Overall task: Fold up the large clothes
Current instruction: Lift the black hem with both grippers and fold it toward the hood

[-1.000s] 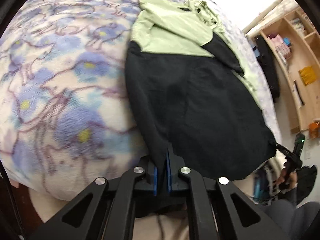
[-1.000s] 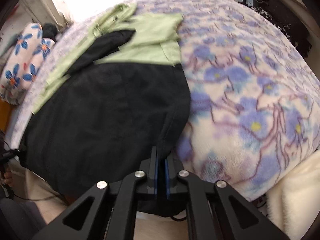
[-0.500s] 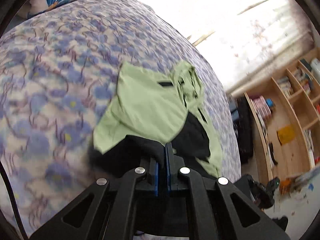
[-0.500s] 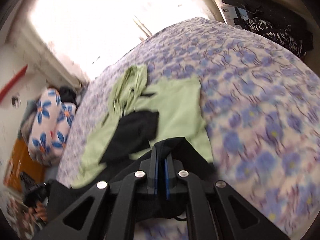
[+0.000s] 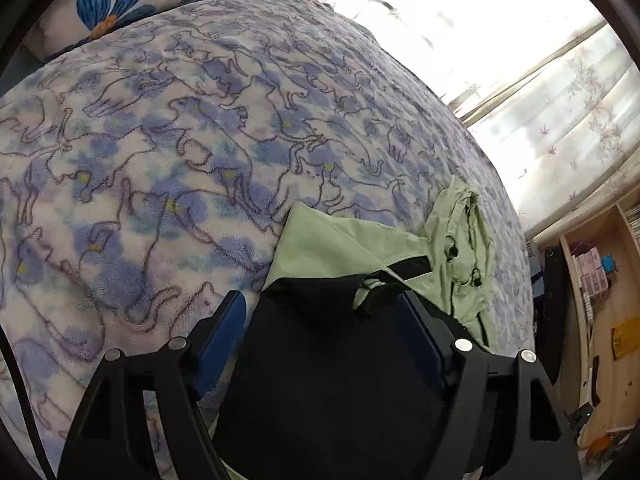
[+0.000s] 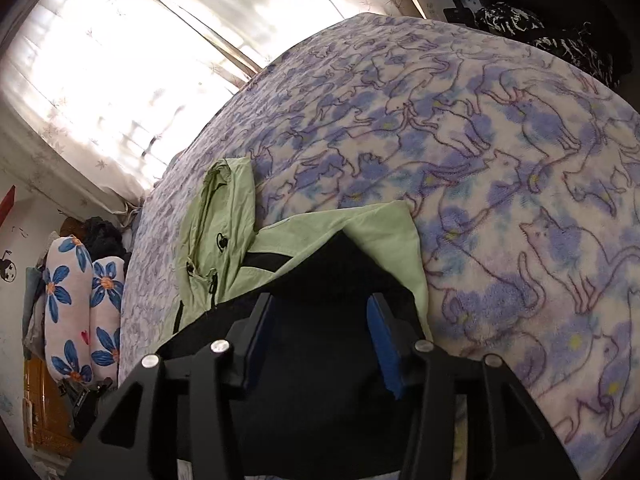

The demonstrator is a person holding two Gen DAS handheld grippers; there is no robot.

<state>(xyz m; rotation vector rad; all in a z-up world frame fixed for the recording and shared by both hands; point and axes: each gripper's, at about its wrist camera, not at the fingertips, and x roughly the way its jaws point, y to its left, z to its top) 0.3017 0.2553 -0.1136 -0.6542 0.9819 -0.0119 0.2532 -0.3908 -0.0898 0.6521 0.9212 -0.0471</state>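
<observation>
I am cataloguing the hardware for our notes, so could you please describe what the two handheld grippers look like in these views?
Both look alike. The left gripper and right gripper are matte black frames with triangular cut-outs and four round silver screw heads across the top. Each has two black fingers lined with flat blue pads. A thin black cable runs along the left view's edge. No hands or sleeves show.
</observation>
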